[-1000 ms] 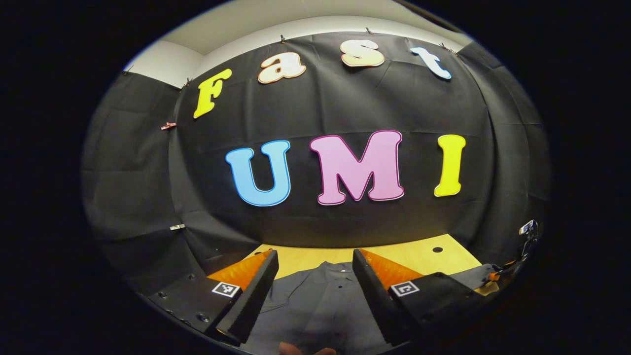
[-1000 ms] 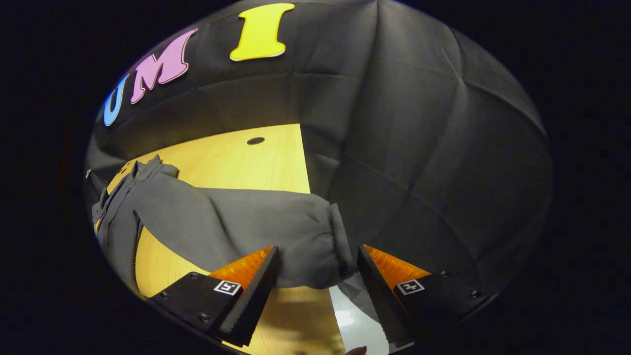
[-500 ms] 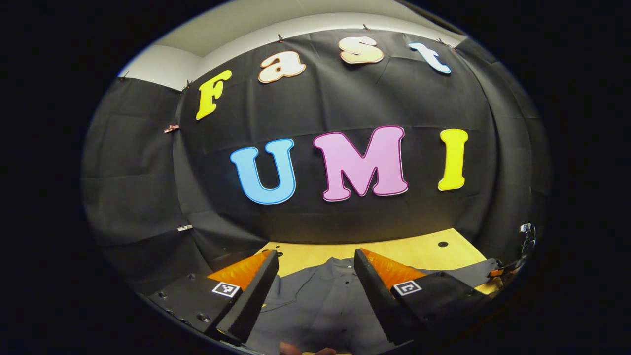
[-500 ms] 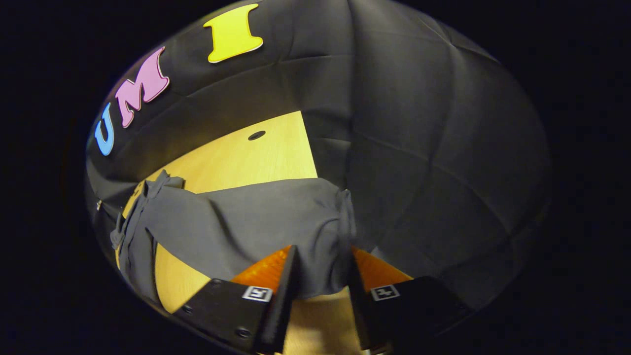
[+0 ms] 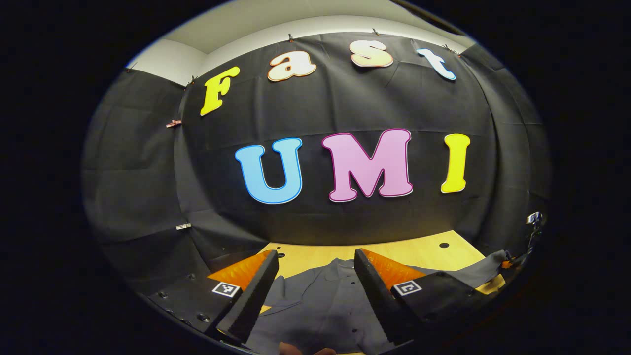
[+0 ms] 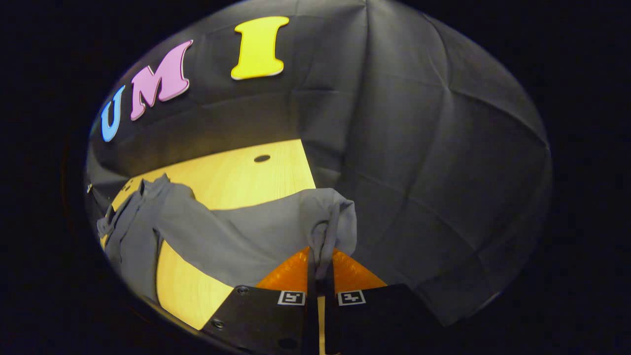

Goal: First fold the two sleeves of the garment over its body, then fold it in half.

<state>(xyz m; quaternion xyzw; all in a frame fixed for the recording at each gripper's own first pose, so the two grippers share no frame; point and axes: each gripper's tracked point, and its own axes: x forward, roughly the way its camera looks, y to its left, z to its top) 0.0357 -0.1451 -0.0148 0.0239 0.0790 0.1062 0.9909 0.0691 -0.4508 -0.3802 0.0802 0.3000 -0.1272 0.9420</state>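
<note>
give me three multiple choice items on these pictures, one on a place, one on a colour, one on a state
1. Where does the shirt lie?
A. on the wooden table
B. on the floor
C. on a hanger

2. What colour is the shirt?
A. red
B. dark grey
C. white

3. How is the right gripper?
A. wide open above the table
B. shut on a cup
C. shut on the sleeve end

Answers:
1. A, since the shirt body spreads on the table in the left gripper view.
2. B, as the cloth looks dark grey in both views.
3. C, because in the right gripper view its fingers pinch the cuff of the sleeve, while the left gripper stands open over the shirt.
</note>
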